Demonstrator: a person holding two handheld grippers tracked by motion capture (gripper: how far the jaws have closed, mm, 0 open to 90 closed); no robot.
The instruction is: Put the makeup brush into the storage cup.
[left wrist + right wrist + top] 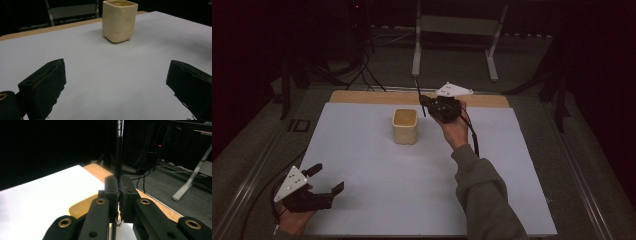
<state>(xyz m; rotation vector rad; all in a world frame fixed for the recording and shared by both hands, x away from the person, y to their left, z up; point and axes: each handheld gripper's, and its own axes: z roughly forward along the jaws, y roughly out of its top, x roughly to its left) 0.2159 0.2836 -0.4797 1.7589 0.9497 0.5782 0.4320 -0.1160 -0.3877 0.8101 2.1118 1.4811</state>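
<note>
Fingers (113,192) of the right gripper (428,104) clench a black pen (119,157) beside the cream cup (405,126); left gripper (326,178) gapes, released.

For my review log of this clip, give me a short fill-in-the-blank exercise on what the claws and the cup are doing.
1. The right claw is shut on a thin black ____.
2. The cream cup stands ____ on the white sheet.
3. The left claw has its jaws ____, with nothing between them.
4. The right claw is raised beside the cup, on the ____ side in the high view.

Missing words: pen; upright; open; right
</note>
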